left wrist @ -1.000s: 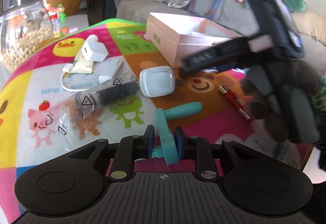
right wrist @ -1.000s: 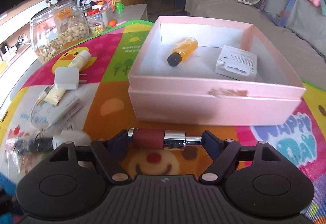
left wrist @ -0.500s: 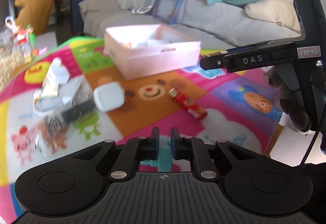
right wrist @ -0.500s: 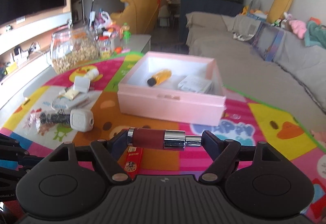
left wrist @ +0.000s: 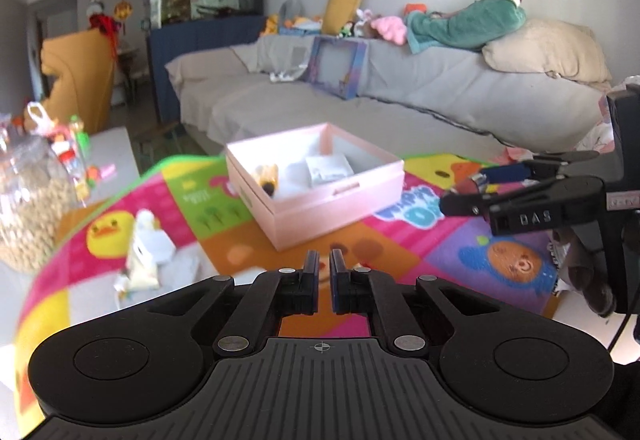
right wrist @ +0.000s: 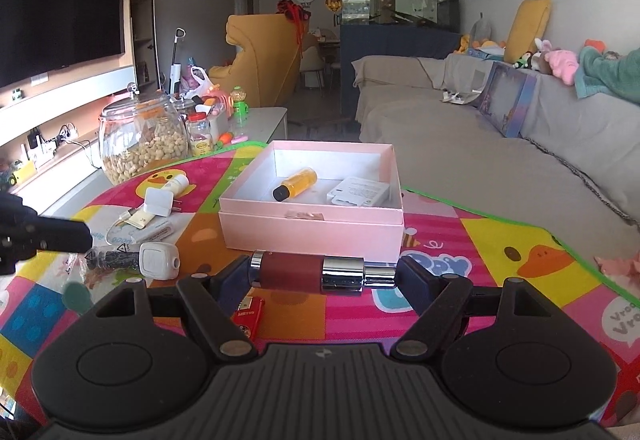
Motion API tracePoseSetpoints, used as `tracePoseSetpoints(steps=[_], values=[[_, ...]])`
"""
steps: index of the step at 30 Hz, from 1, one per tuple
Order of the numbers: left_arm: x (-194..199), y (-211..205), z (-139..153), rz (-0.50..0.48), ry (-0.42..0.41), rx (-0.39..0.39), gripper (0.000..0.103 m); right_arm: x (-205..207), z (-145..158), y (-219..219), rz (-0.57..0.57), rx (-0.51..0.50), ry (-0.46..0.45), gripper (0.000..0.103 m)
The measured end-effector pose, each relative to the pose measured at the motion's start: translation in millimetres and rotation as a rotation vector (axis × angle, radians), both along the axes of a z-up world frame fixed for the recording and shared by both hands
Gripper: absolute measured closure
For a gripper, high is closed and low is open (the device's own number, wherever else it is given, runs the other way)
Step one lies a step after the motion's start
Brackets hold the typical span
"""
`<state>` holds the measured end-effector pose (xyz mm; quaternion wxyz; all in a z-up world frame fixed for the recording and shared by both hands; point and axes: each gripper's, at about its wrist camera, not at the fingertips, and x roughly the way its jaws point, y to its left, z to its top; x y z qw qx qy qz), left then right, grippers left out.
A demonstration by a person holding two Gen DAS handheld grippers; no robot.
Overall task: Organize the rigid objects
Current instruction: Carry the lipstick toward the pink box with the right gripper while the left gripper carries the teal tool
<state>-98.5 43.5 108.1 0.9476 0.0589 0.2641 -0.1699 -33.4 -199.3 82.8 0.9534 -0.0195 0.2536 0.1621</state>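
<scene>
Both grippers are built in matte black plastic with ribbed housings. On the left gripper (left wrist: 324,280), silver pivot screws are seen; the right gripper (left wrist: 472,192), at 3 o'clock, is marked "DAS".

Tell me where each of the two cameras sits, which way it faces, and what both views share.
Left wrist: sits behind the shut left gripper, facing across the play mat to the pink box and sofa; the right gripper enters at right.
Right wrist: sits behind the right gripper, shut on a red-and-silver tube, facing the box and glass jar.
Shared: box, mat, sofa, jar.
</scene>
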Motion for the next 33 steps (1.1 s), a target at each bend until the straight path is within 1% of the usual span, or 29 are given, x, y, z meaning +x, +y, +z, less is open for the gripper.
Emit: tracePoseSetpoints(steps=[2, 3, 5, 7, 9, 10, 12, 14, 20, 24, 26, 29, 31, 33], values=[[2.4, 8.0, 2.2, 0.038, -0.004, -0.013, 0.092, -0.4, -1.6, -0.1, 0.004, 0.005, 0.003, 0.024], [4.2, 14.3, 1.6, 0.063, 0.007, -0.026, 0.091, 0.1, -3.3, 0.1, 0.007, 0.008, 0.011, 0.024], [8.1, 27.6, -3.8, 0.120, 0.072, -0.025, 0.088, 2.0, -8.9, 1.8, 0.013, 0.011, 0.033, 0.024], [5.3, 38.1, -12.9, 0.177, 0.118, 0.000, 0.089, 3.3, -16.8, 5.4, 0.022, 0.003, 0.060, 0.024], [-1.3, 52.2, -24.1, 0.200, 0.156, 0.003, 0.088, 4.6, -26.1, 12.4, 0.037, -0.011, 0.090, 0.024], [-5.4, 57.6, -29.0, 0.195, 0.173, -0.004, 0.088, 4.7, -30.5, 16.0, 0.047, -0.018, 0.105, 0.024], [-13.7, 64.8, -36.7, 0.136, 0.202, -0.014, 0.088, 4.9, -37.2, 25.4, 0.075, -0.027, 0.130, 0.024], [-19.7, 64.8, -43.0, 0.067, 0.216, 0.018, 0.086, 3.0, -41.8, 36.3, 0.118, -0.033, 0.146, 0.024], [-11.8, 51.3, -59.5, -0.091, 0.261, 0.193, 0.085, -8.3, -51.4, 72.5, 0.296, -0.027, 0.193, 0.024], [-4.2, 39.9, -65.2, -0.208, 0.274, 0.319, 0.085, -7.3, -61.6, 88.4, 0.350, -0.041, 0.240, 0.024], [2.3, 37.2, -66.1, -0.244, 0.281, 0.363, 0.084, -8.5, -61.4, 91.4, 0.361, -0.052, 0.232, 0.024], [18.2, 38.9, -71.4, -0.268, 0.340, 0.381, 0.074, -8.6, -62.0, 93.8, 0.369, -0.062, 0.229, 0.024], [26.1, 39.3, -78.9, -0.266, 0.374, 0.395, 0.072, -8.7, -62.5, 94.7, 0.371, -0.073, 0.224, 0.024], [30.3, 41.8, -78.5, -0.252, 0.370, 0.365, 0.071, -8.2, -62.2, 95.5, 0.372, -0.078, 0.225, 0.024]])
